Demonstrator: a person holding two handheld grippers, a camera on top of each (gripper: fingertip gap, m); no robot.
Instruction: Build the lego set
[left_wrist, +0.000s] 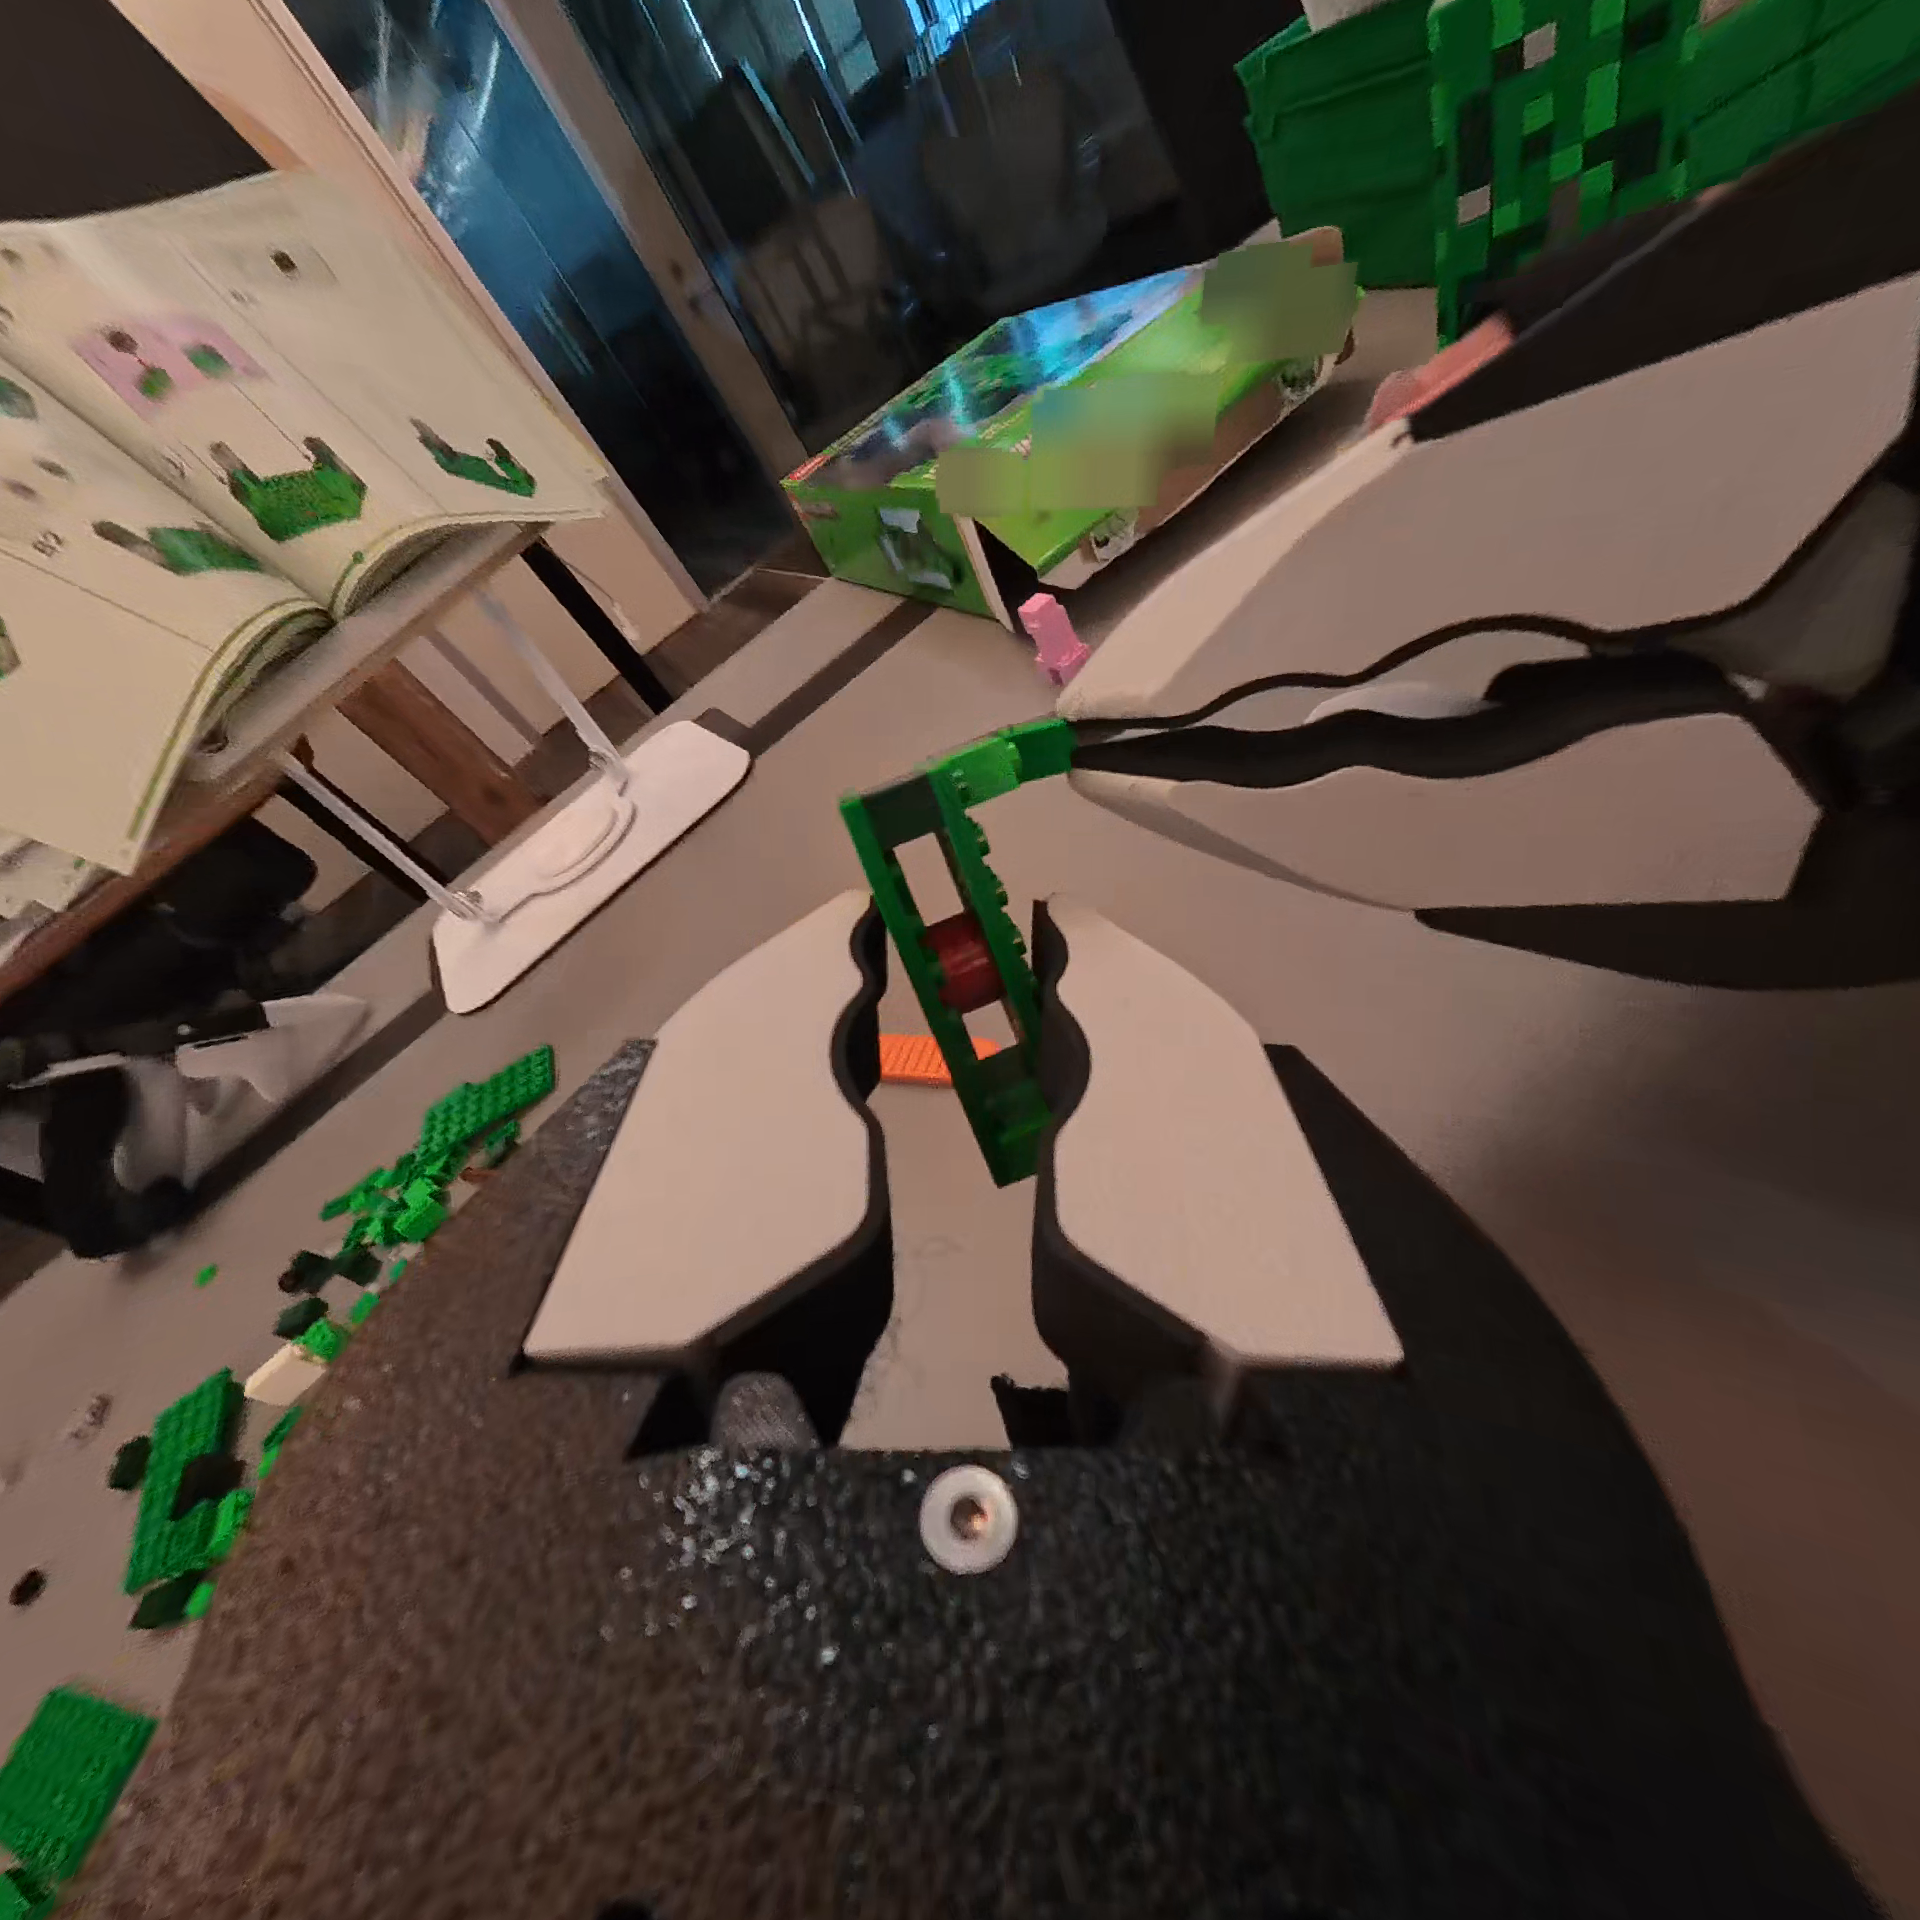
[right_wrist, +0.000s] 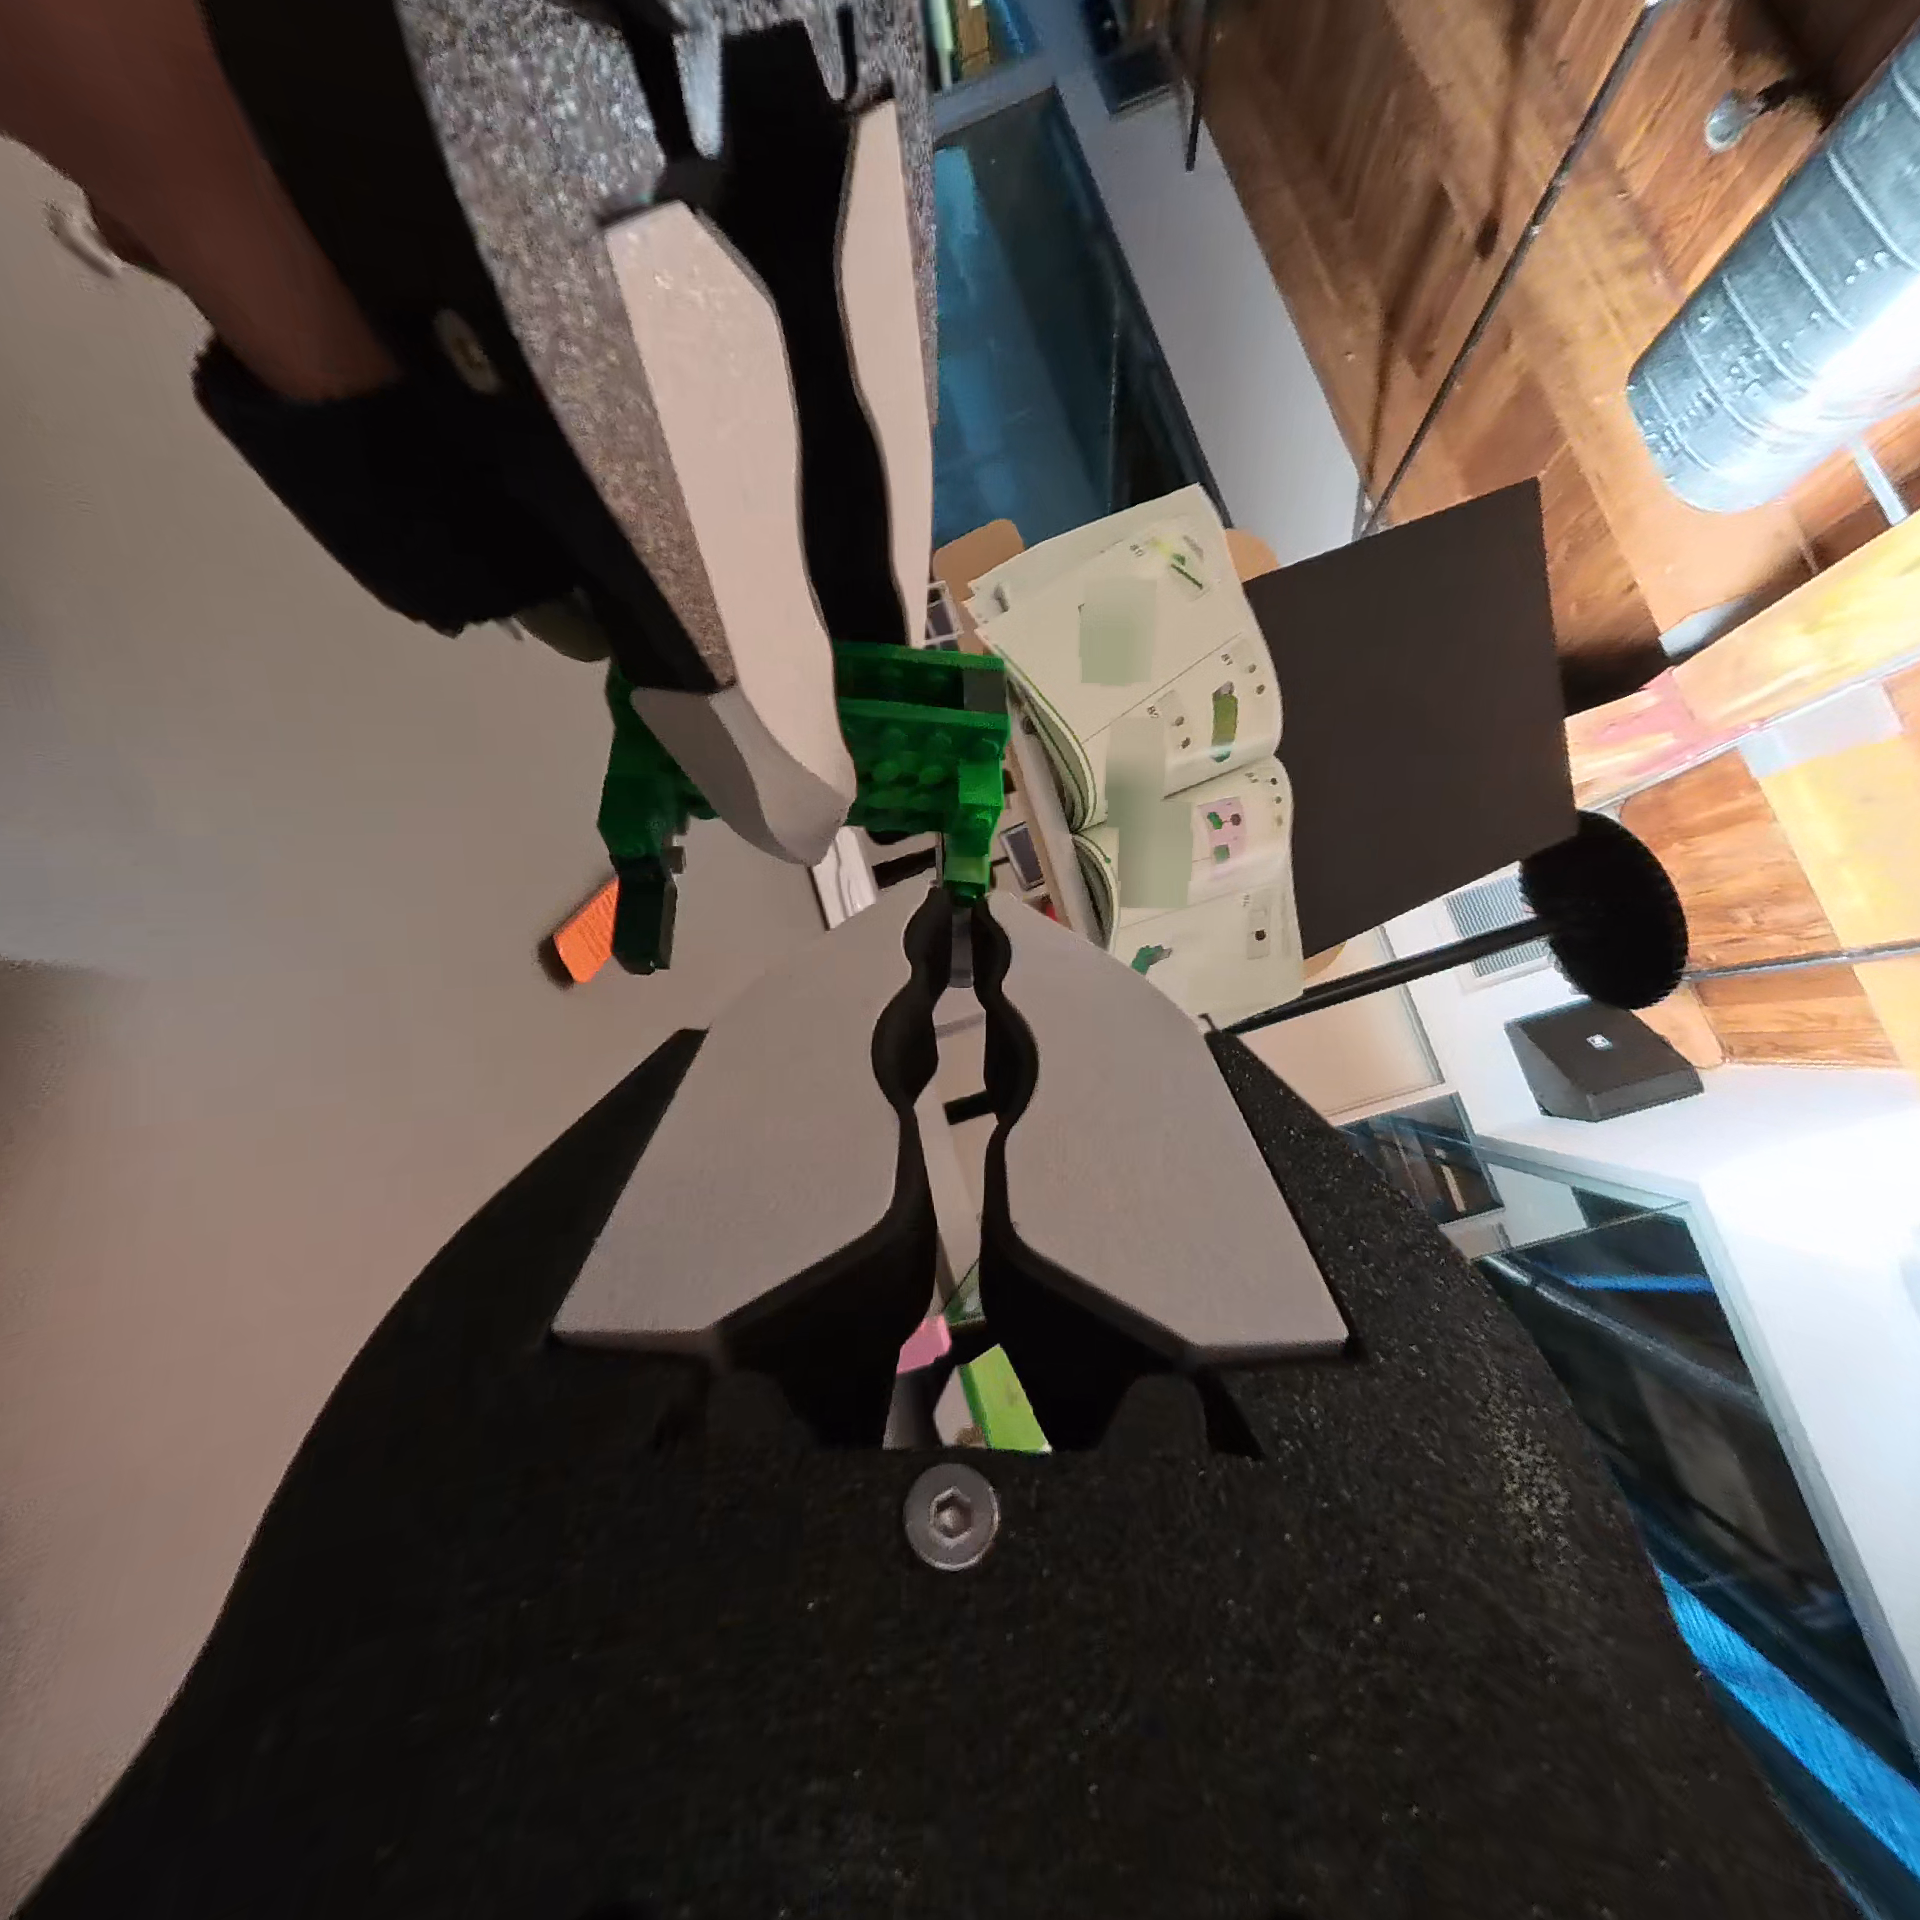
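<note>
Green lego assembly (left_wrist: 951, 971), a narrow frame of plates with a red round piece in it, stood tilted at the centre of the left wrist frame, its lower part clamped between the nearly closed fingers of the left hand-held gripper (left_wrist: 961, 997). Its top corner was pinched by the right hand-held gripper (left_wrist: 1070, 743), which entered from the right with its tips closed on the piece. Loose green bricks (left_wrist: 416, 1174) lay on the desk (left_wrist: 1403, 1060) at lower left, an open instruction booklet (left_wrist: 208, 468) at upper left.
</note>
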